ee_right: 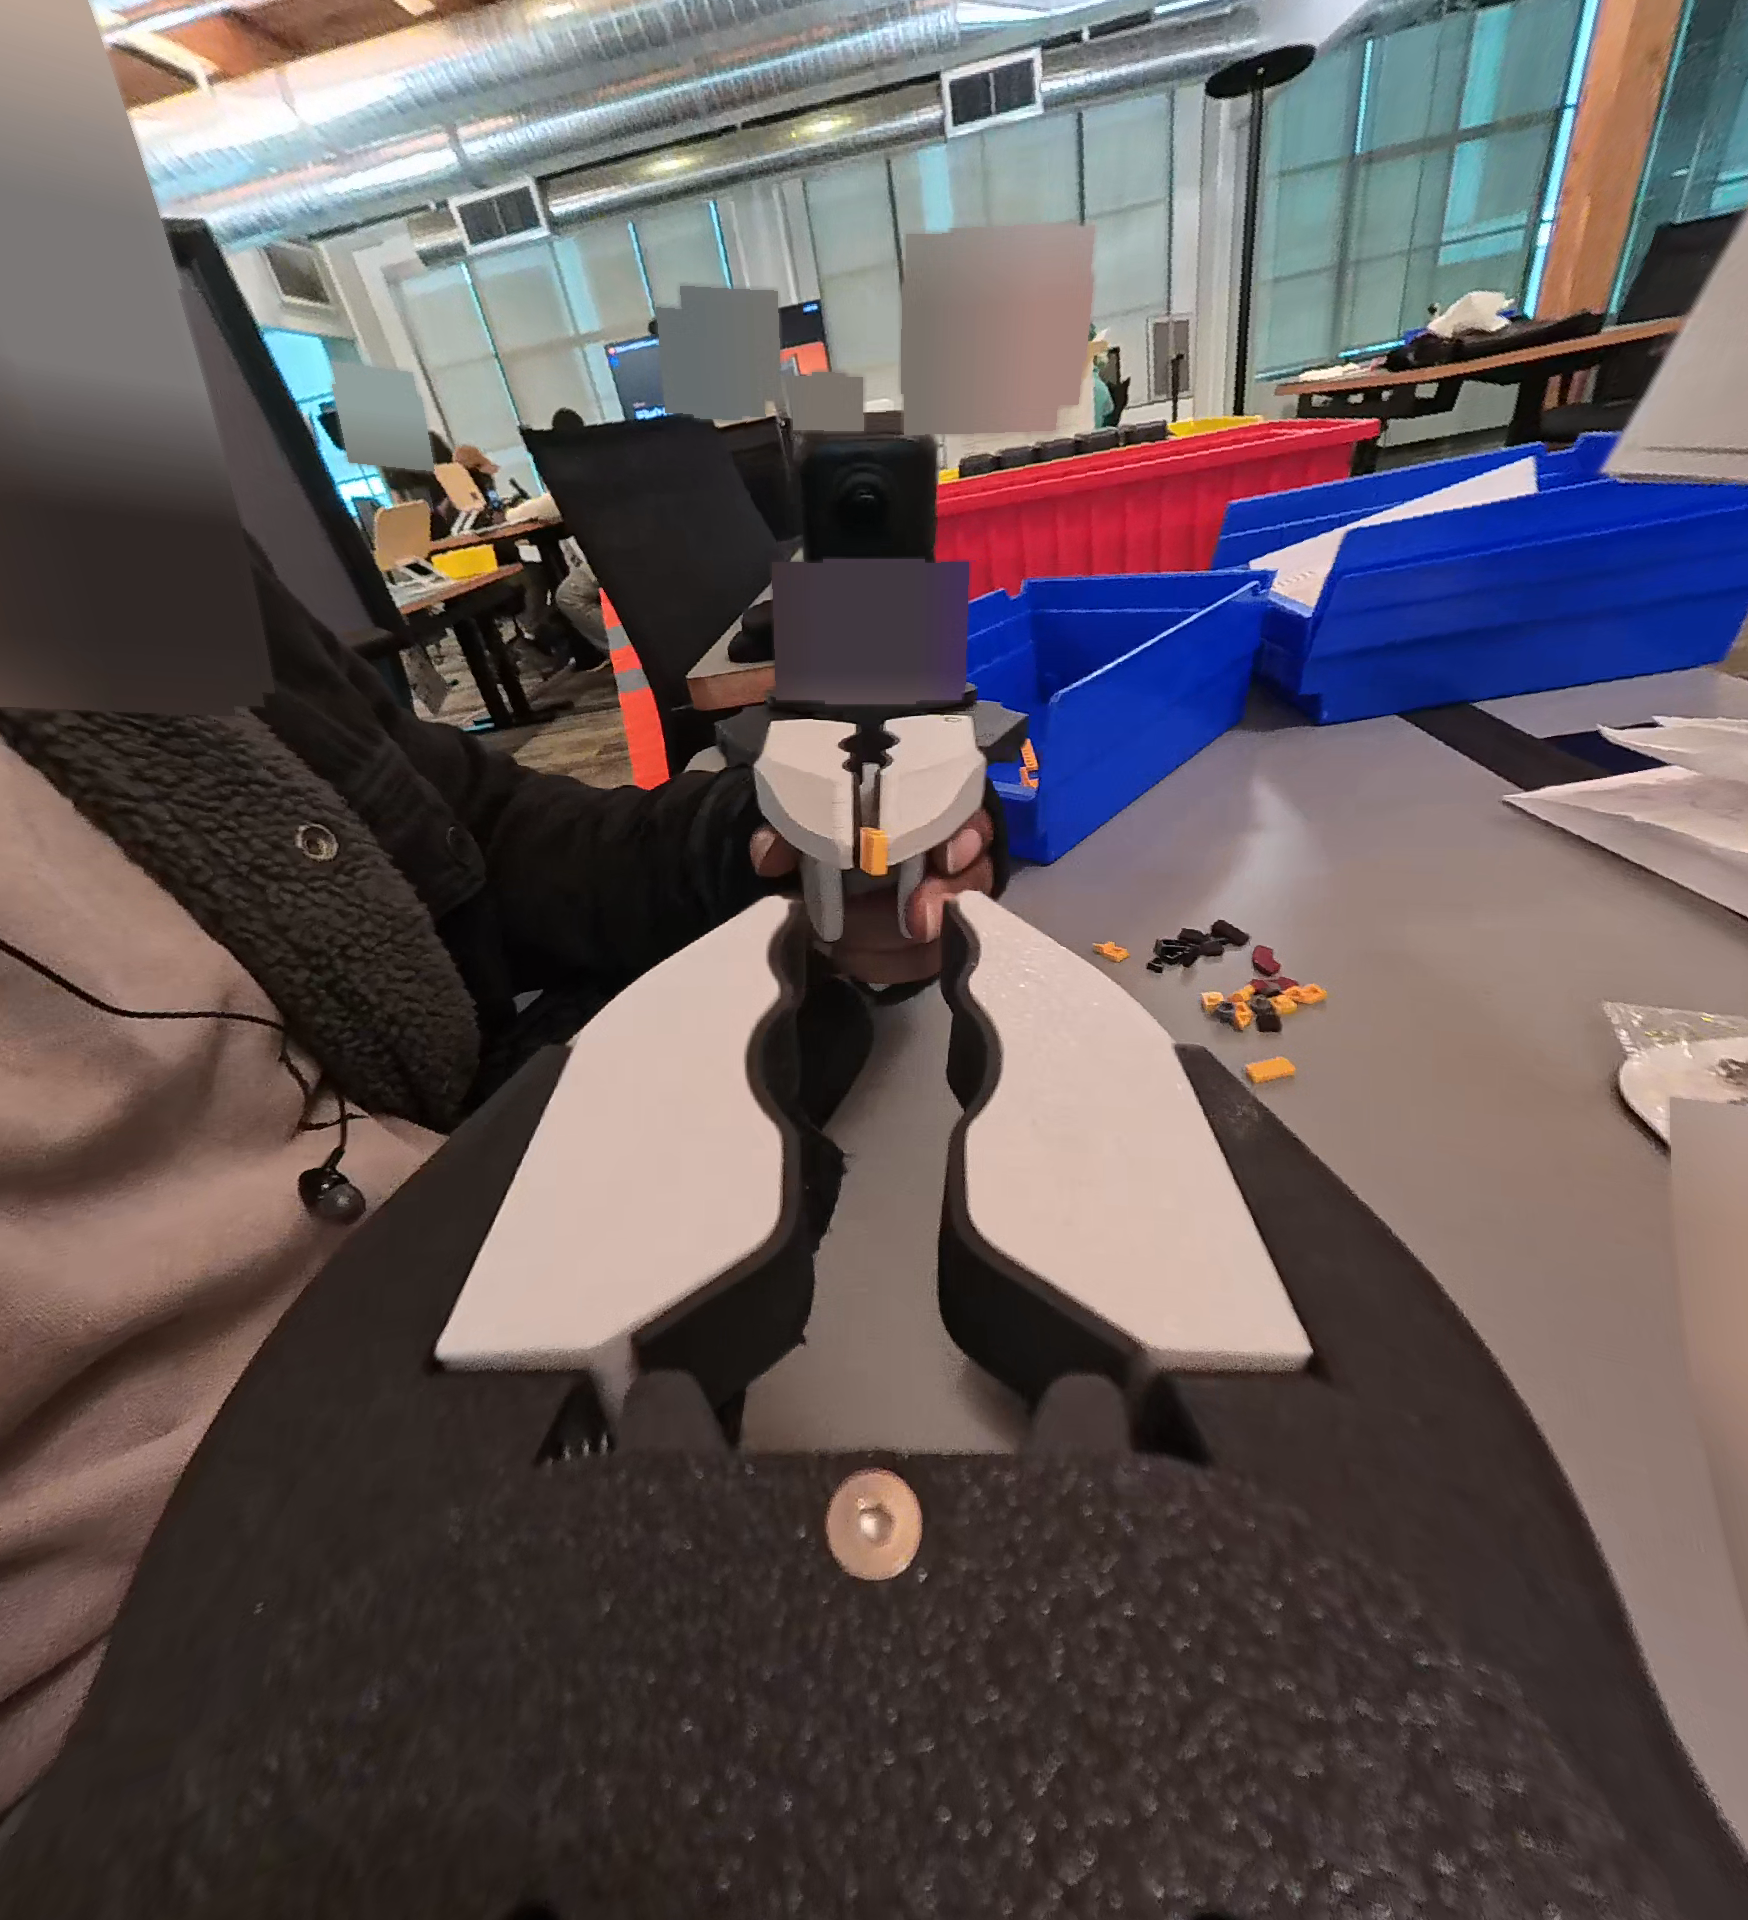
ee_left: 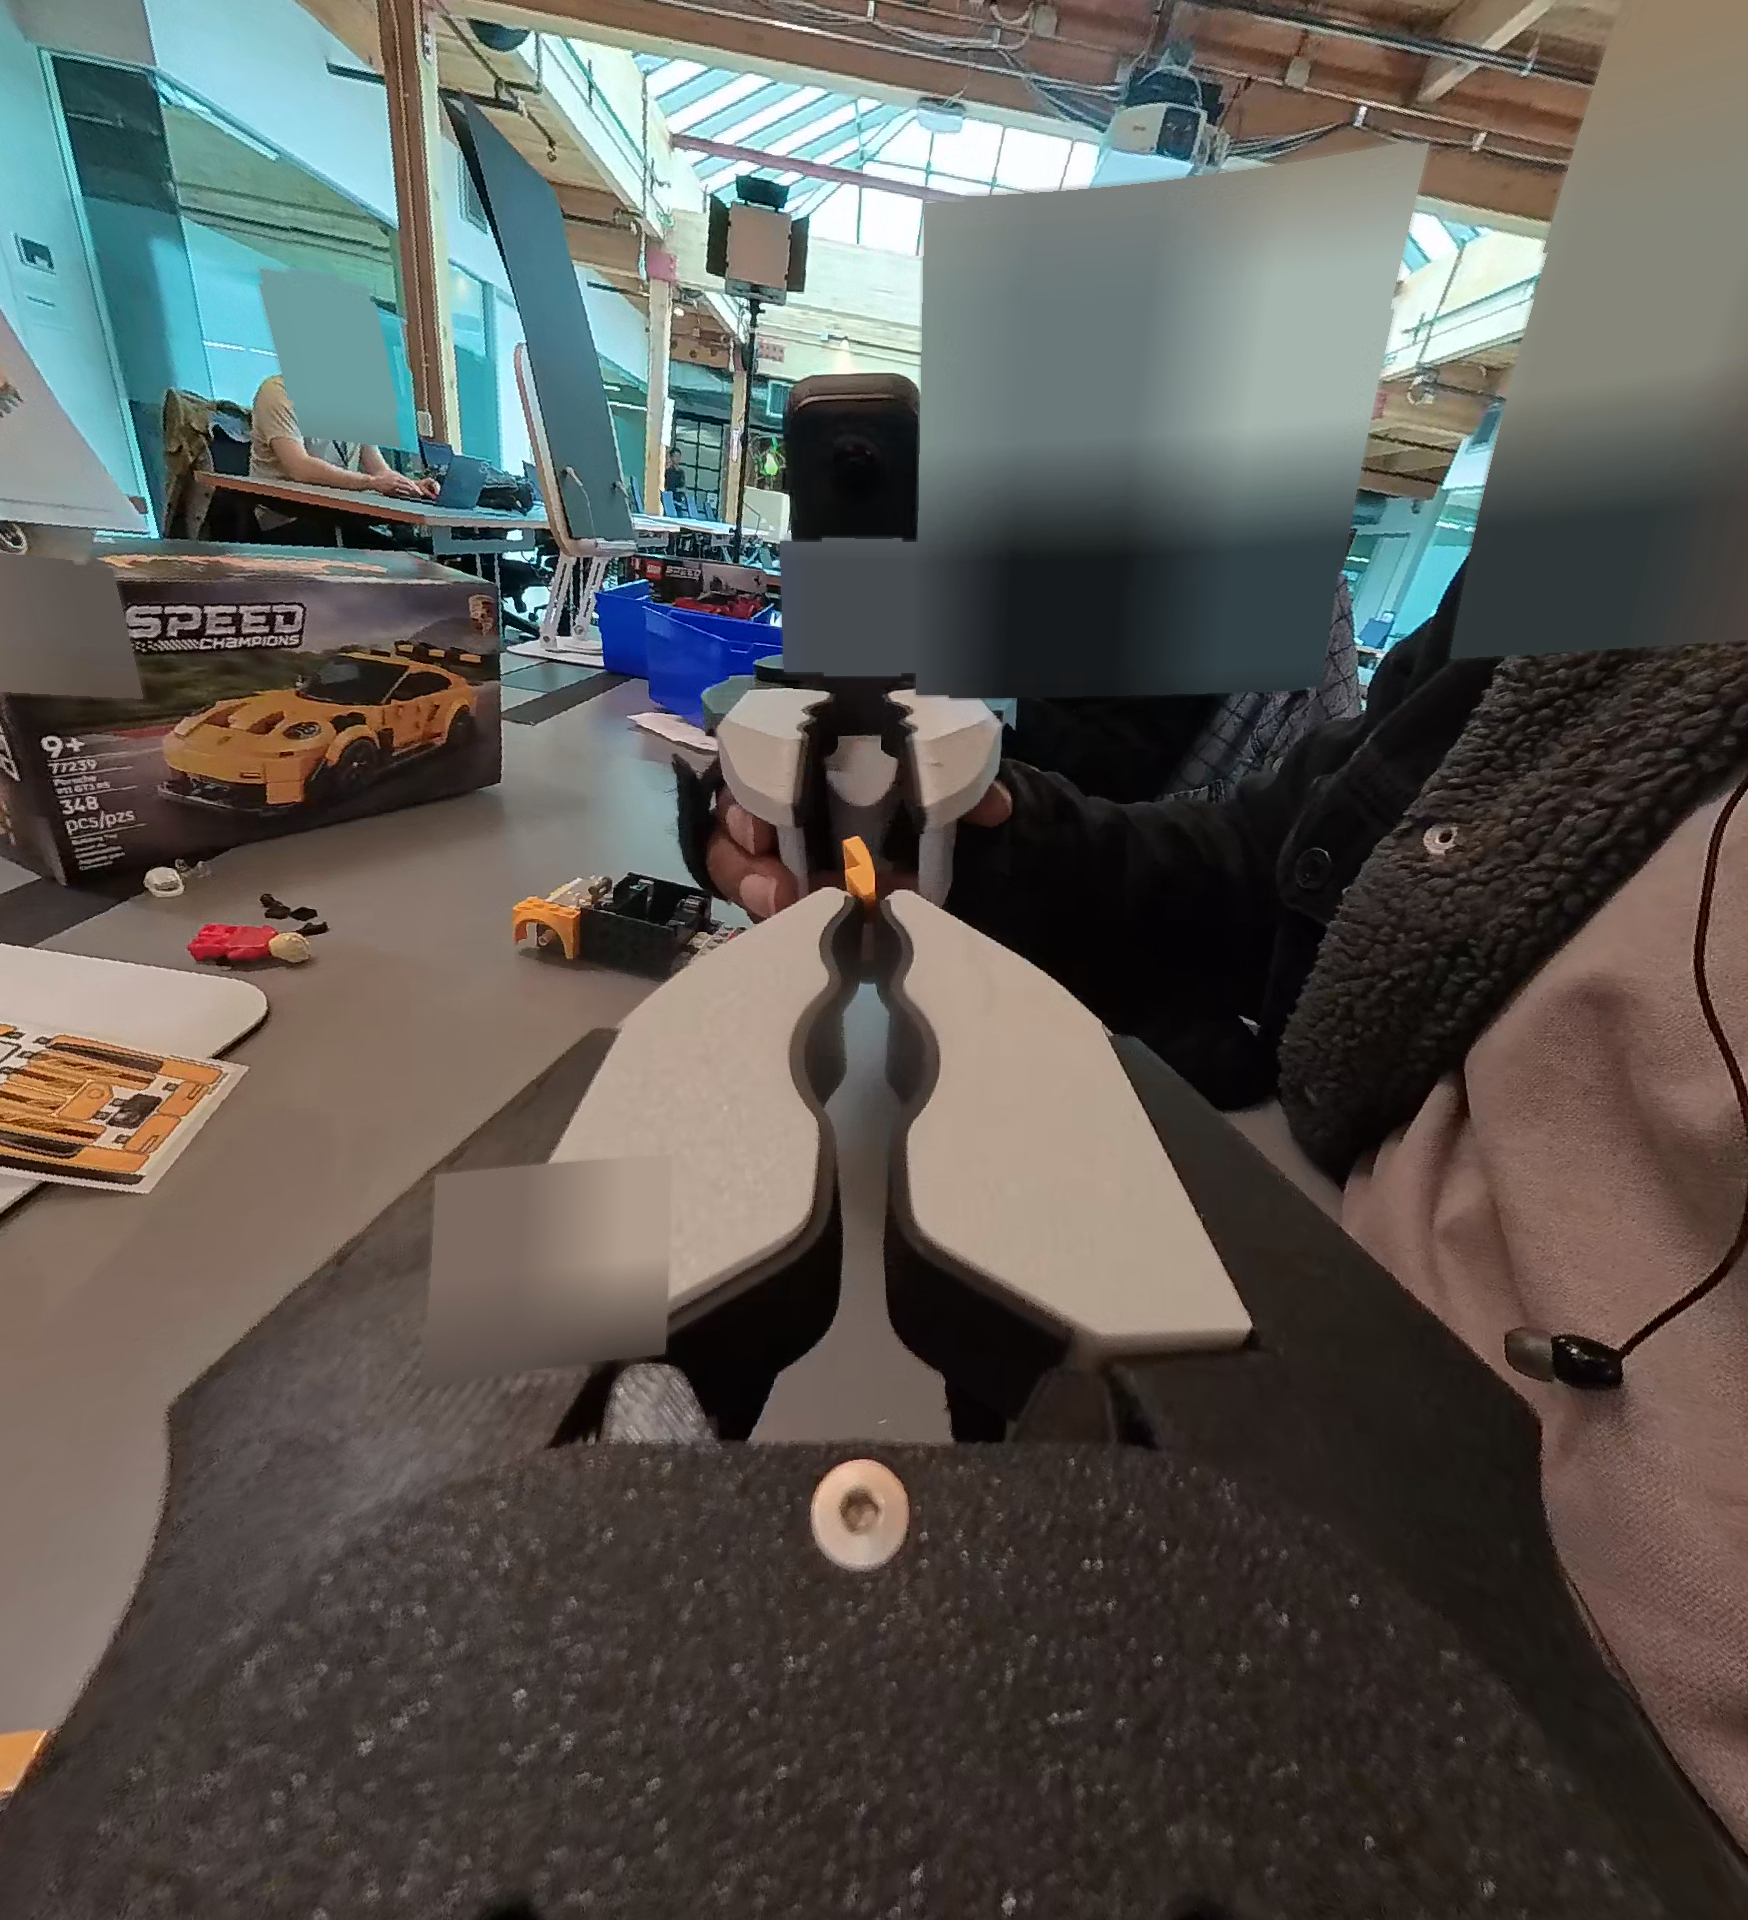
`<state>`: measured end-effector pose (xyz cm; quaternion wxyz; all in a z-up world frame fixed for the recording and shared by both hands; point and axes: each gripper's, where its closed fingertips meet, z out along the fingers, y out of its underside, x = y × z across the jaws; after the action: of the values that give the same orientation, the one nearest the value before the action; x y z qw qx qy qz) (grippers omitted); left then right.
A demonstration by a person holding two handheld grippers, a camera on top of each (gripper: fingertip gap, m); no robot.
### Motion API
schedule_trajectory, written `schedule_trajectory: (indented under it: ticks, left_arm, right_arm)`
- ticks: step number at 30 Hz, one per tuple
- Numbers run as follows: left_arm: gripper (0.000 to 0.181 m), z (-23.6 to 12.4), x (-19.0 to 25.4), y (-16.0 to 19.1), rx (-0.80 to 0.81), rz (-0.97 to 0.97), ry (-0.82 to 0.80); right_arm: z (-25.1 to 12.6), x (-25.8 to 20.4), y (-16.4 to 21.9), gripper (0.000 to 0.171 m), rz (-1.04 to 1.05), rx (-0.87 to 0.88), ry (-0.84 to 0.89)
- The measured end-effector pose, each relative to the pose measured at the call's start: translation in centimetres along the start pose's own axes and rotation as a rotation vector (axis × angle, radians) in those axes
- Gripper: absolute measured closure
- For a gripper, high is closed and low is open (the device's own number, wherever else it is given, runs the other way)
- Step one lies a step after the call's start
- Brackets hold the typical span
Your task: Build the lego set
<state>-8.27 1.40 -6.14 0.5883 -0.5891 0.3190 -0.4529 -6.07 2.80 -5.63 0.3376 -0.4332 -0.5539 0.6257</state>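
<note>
My left gripper (ee_left: 865,902) is shut on a small orange lego piece (ee_left: 857,864) that sticks up out of its fingertips, held above the grey table (ee_left: 382,1091). The right wrist view shows the same piece (ee_right: 871,847) pinched in that gripper's tips. My right gripper (ee_right: 872,920) is open and empty and faces the left one closely; the left wrist view shows it (ee_left: 862,805) just behind the orange piece with its fingers apart. A partly built black and orange car assembly (ee_left: 631,920) lies on the table to the left.
The lego set box (ee_left: 226,707), a red minifigure (ee_left: 246,943) and a sticker sheet (ee_left: 59,1091) lie at the left. A pile of small orange and dark pieces (ee_right: 1254,987), blue bins (ee_right: 1140,707), a red bin (ee_right: 1140,499) and papers (ee_right: 1701,810) are at the right. Both grippers' tips are close together, under 4 cm apart.
</note>
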Motion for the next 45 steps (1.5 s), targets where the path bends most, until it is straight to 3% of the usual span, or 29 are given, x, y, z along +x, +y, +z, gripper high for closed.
schedule_trajectory:
  ticks: [20,34,40,45]
  left_arm:
    - [0.18,0.0,0.0,0.0,0.007,-0.012,0.003]
    - [0.179,-0.1,-0.6,0.3,0.007,-0.028,-0.007]
    - [0.179,-0.2,-0.7,0.3,0.009,-0.036,-0.005]
    - [0.179,0.0,-0.2,-0.2,0.037,-0.053,0.012]
  right_arm:
    - [0.7,-2.4,0.0,0.148,-0.028,-0.016,-0.106]
    - [-0.3,-9.9,-6.2,0.149,-0.131,0.176,-0.321]
    - [-0.4,-8.4,-5.7,0.149,-0.088,0.177,-0.292]
    - [-0.2,-5.2,-4.1,0.149,-0.076,0.114,-0.159]
